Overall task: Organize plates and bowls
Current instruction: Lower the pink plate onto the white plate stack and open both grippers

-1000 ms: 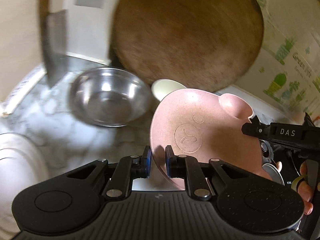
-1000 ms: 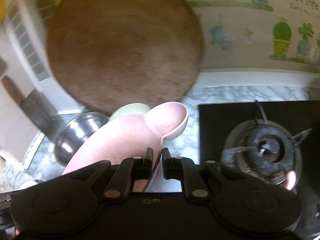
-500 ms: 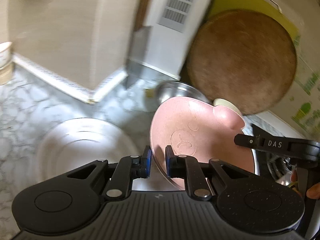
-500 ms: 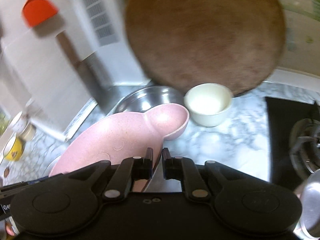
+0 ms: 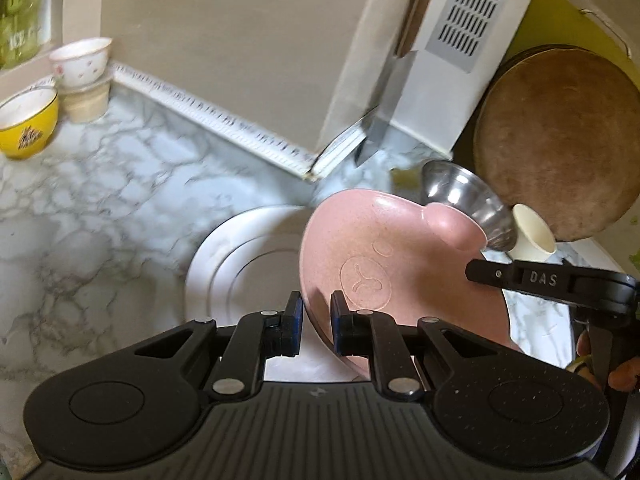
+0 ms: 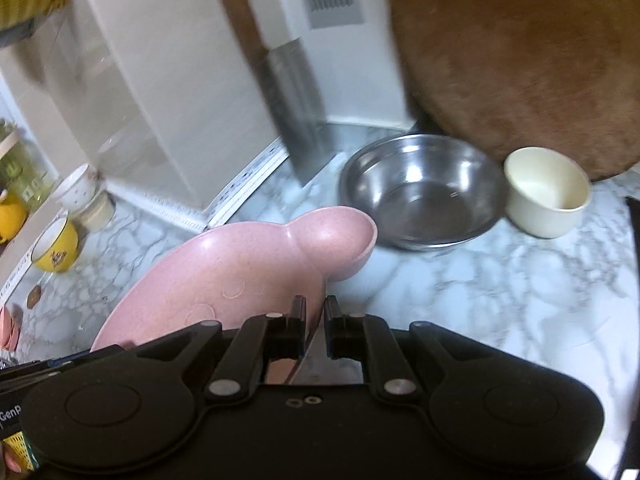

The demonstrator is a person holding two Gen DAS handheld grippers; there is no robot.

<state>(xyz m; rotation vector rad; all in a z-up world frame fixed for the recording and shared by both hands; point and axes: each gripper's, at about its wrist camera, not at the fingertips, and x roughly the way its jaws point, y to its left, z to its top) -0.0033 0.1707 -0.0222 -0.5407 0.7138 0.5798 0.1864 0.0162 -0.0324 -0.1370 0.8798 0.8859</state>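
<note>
A pink bear-shaped plate (image 5: 384, 264) with one round ear is held tilted in the air. My left gripper (image 5: 316, 326) is shut on its near rim. My right gripper (image 6: 316, 326) is shut on its opposite rim; the plate (image 6: 240, 272) shows in the right wrist view too. The right gripper's black body (image 5: 552, 284) is seen at the right of the left wrist view. A white plate (image 5: 240, 264) lies on the marble counter under and left of the pink plate. A steel bowl (image 6: 420, 188) and a small cream bowl (image 6: 548, 196) stand beyond.
A round wooden board (image 6: 520, 60) leans on the wall at the back right. A cleaver (image 6: 288, 100) leans on a white appliance (image 5: 440, 40). A yellow bowl (image 5: 26, 120) and stacked small cups (image 5: 82, 76) stand at the far left.
Both grippers have swung left with the pink plate. It now hangs over the white plate's right side, and the cups at the far left have come into view.
</note>
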